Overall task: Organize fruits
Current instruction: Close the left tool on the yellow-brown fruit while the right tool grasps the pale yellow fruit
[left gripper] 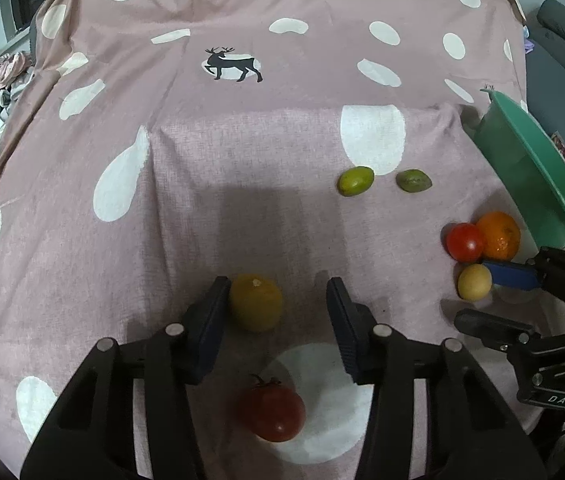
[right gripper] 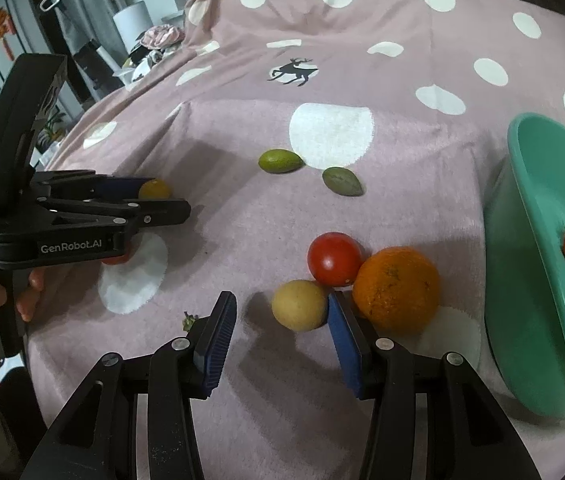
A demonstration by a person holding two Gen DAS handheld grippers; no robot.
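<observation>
Left wrist view: left gripper [left gripper: 278, 300], jaws parted, straddles the yellow tomato [left gripper: 255, 303]; centre it before squeezing gently.

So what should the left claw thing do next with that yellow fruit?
Probably close a little more. The yellow fruit sits between the left gripper's fingers, against one but with a gap to the other, so it isn't gripped yet. Once pinched, it could go to the green bowl.
</observation>
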